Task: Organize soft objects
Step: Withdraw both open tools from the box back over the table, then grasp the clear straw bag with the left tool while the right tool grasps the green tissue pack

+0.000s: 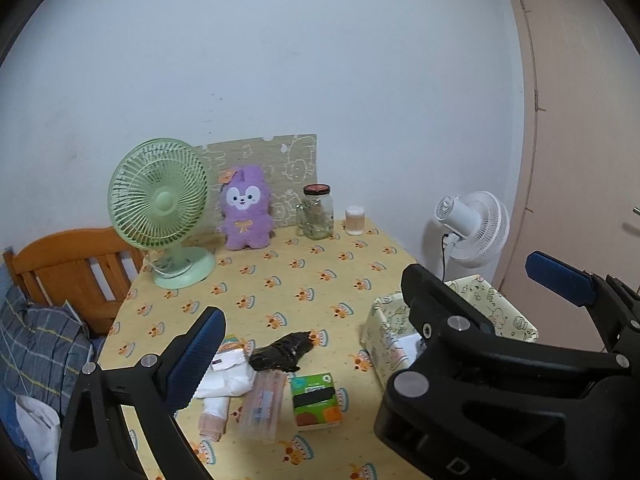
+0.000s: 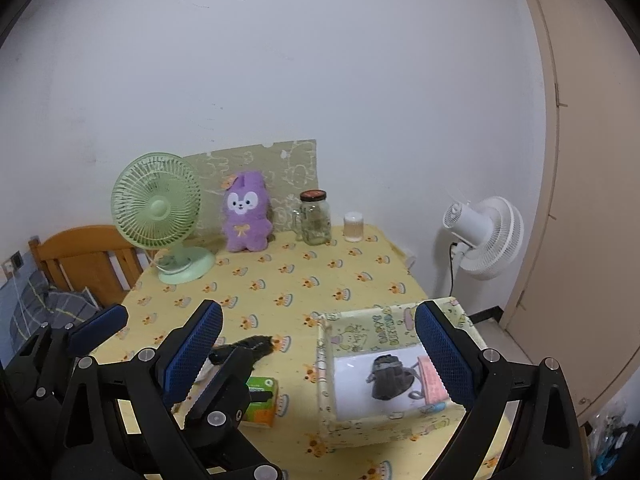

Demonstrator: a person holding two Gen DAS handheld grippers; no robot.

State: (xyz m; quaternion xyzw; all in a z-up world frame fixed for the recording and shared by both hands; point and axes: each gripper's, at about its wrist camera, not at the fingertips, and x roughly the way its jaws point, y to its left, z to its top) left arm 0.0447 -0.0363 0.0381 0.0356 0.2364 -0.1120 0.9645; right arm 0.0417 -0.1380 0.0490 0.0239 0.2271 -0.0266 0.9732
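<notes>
A black soft bundle (image 1: 280,352) lies on the yellow tablecloth (image 1: 304,276), beside a white folded cloth (image 1: 228,378), a pink packet (image 1: 260,408) and a green box (image 1: 316,400). At the table's right edge stands a yellow fabric bin (image 2: 326,384) holding a dark pouch (image 2: 388,376) and a pink item (image 2: 430,380). My left gripper (image 1: 320,320) is open and empty above the loose items; its right finger is hidden by the other gripper. My right gripper (image 2: 318,312) is open and empty, hovering over the bin's left side. A purple plush (image 1: 245,212) sits upright at the back.
A green desk fan (image 1: 160,208), a glass jar (image 1: 318,214) and a small swab cup (image 1: 355,220) line the back of the table. A white floor fan (image 2: 486,236) and a door (image 2: 580,200) are to the right. A wooden headboard (image 1: 76,268) and plaid bedding (image 1: 40,344) are to the left.
</notes>
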